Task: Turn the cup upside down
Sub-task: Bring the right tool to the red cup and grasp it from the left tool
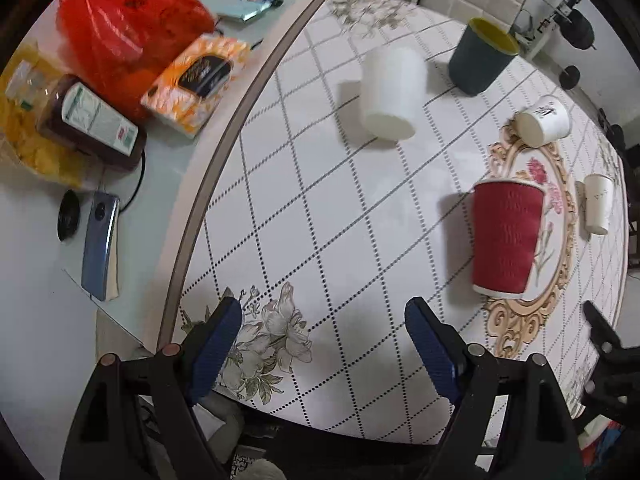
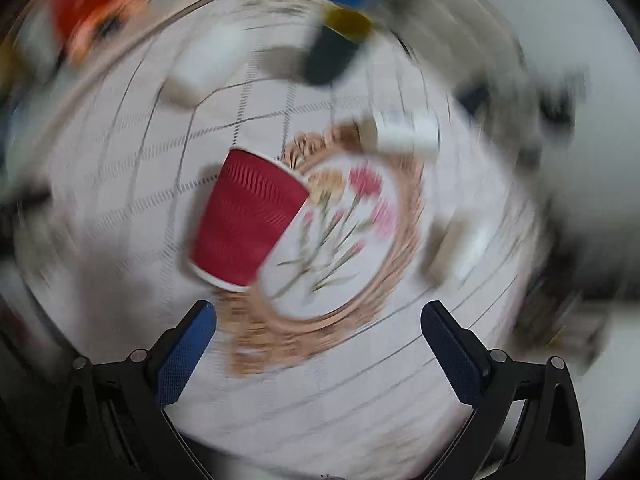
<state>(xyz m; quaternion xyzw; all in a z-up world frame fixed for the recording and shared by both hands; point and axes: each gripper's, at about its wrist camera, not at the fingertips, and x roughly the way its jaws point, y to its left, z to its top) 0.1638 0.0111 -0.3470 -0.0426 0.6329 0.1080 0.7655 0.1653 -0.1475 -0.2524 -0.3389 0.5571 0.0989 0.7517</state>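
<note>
Nearest the left wrist camera, the left hand-held gripper [image 1: 322, 344] hangs over the near edge of the worktop [image 1: 320, 208] with its blue-padded fingers [image 1: 216, 344] spread wide apart and nothing between them. Off to the far left, on a pale surface beside the patterned cloth, lie a phone [image 1: 100, 246], a dark round disc [image 1: 68, 215], a brown bottle [image 1: 92, 124] on its side, an orange box [image 1: 198, 84] and a red plastic bag [image 1: 128, 24]. Further right on the checked cloth, a white cup [image 1: 390, 92] stands mouth down, and beyond it a dark cup [image 1: 482, 58] with a yellow inside stands upright. Right again, a small white cup [image 1: 544, 120] lies on its side at the rim of the gold flower frame [image 1: 524, 312] printed on the cloth. The red paper cup [image 1: 506, 236] stands on the left part of that frame, narrow white-edged end towards the camera and wide rim away from it; whether it is upright or inverted cannot be judged for sure. Another white cup [image 1: 598, 204] stands just right of the frame. At the far right edge a black finger of the right hand-held gripper [image 1: 602, 328] pokes in. The right wrist view is heavily blurred: the right hand-held gripper [image 2: 320, 320] has its fingers well apart and empty, and the red paper cup [image 2: 248, 220] sits ahead of them, apart from both pads, on the left edge of the flower frame [image 2: 400, 240].
</note>
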